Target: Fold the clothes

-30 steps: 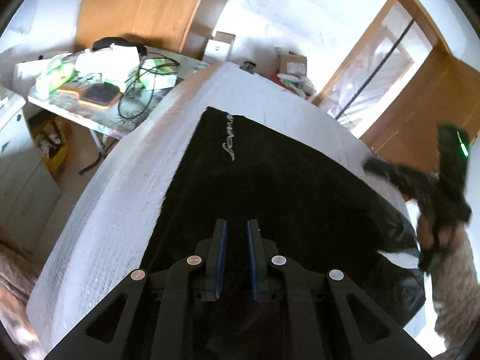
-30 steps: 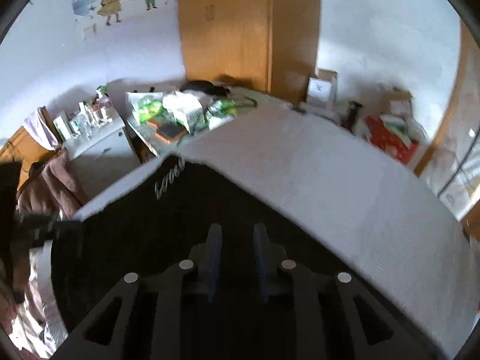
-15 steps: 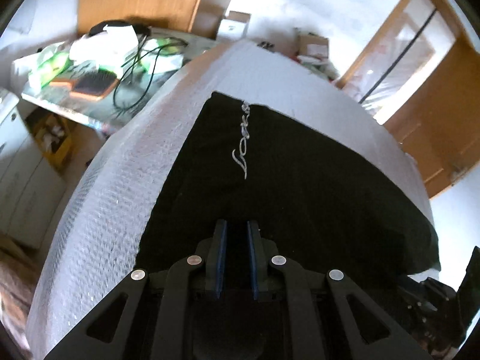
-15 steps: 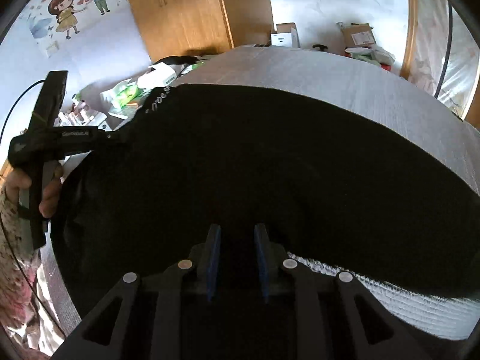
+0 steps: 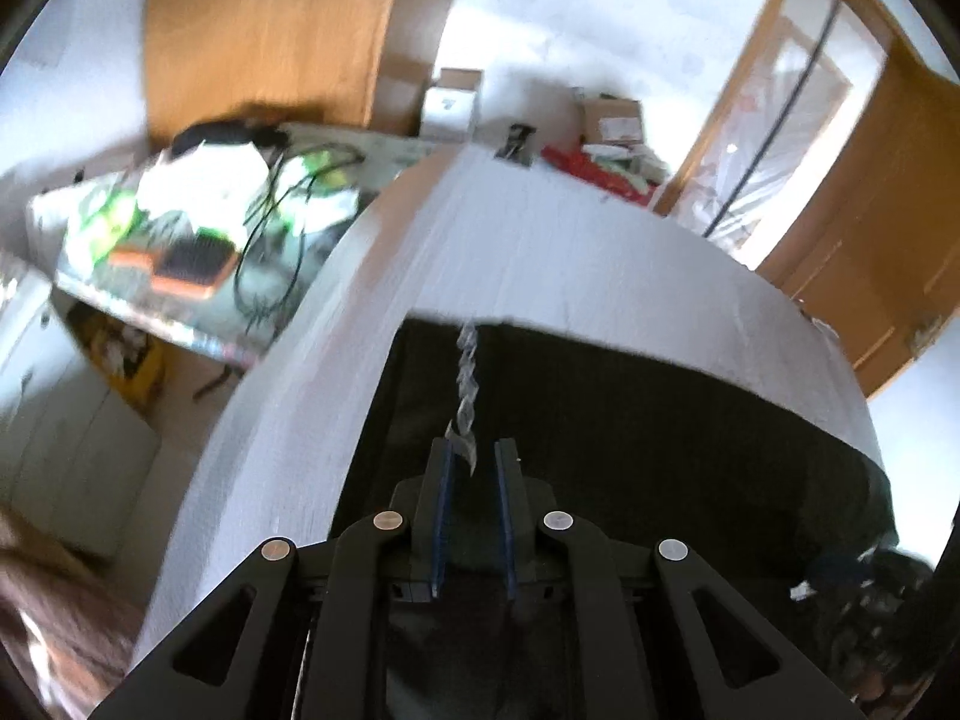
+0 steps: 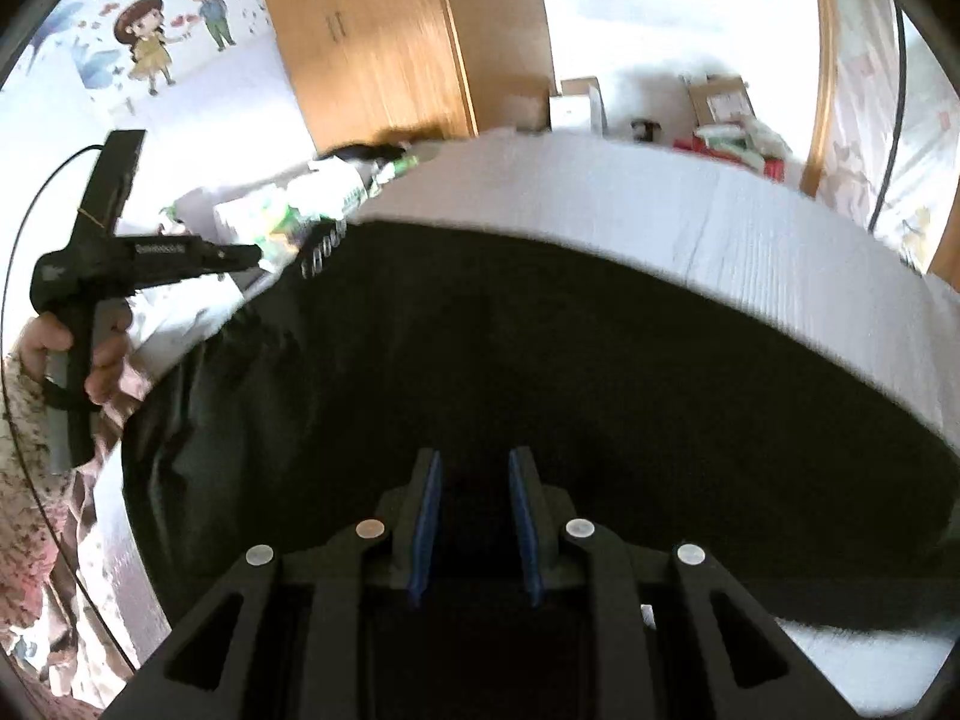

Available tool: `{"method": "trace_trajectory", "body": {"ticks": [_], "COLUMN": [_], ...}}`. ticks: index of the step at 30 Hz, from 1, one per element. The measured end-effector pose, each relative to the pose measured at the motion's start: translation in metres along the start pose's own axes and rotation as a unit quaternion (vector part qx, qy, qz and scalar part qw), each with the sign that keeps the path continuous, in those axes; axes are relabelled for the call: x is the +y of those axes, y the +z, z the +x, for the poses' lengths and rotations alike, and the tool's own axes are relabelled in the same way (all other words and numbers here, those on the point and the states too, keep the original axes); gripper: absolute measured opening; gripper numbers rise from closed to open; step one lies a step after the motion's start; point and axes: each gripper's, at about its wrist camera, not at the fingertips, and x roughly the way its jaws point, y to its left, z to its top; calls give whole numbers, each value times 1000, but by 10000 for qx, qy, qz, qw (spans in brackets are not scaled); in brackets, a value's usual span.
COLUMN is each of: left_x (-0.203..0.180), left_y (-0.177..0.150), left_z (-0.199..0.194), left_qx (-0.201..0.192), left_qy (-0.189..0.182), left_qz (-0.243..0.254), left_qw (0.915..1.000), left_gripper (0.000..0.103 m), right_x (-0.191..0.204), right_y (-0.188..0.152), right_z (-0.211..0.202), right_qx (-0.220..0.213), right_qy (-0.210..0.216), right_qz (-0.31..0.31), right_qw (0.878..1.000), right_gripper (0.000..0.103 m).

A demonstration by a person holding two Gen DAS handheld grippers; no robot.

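Note:
A black garment (image 5: 630, 450) with a silver logo (image 5: 465, 372) lies spread over the white padded surface (image 5: 540, 240). My left gripper (image 5: 472, 468) has dark cloth between its blue pads, and its jaws are opening slightly. In the right wrist view the left gripper (image 6: 240, 255), held by a hand (image 6: 102, 354), sits at the garment's (image 6: 540, 360) far left corner beside the logo (image 6: 321, 246). My right gripper (image 6: 474, 480) has black fabric filling the gap between its pads at the garment's near edge. The cloth hangs in folds at the left side.
A cluttered table (image 5: 198, 228) with cables and boxes stands left of the white surface. Behind it is a wooden wardrobe (image 5: 270, 30). Cardboard boxes (image 5: 612, 120) sit at the far wall, and a wooden door (image 5: 870, 210) is at the right.
The garment's far edge and logo have drawn closer to my left fingers. In the right wrist view the black cloth now spreads wider and the left gripper sits higher at its corner.

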Motion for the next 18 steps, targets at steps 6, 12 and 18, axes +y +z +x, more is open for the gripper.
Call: {"method": "trace_trajectory", "body": {"ticks": [6,12,18], "left_x": [-12,-11,-15], "left_y": [34,48,50], "left_z": [9,43,73], "left_qx": [-209,40,266], "left_qy": [-65,23,60], "left_qz": [446,740,1328], "left_qw": [9988,9972,9908], "left_gripper": [16,17,22], "right_x": [-10,-4,-8], "right_y": [53,91,105], "right_z": [1,40,83], "right_qx": [-361,-236,109], "right_qy": [50,13,44], "right_qz": [-186,-521,-719], "right_qw": [9992,9984,9973], "right_gripper": [27,32,34]}}
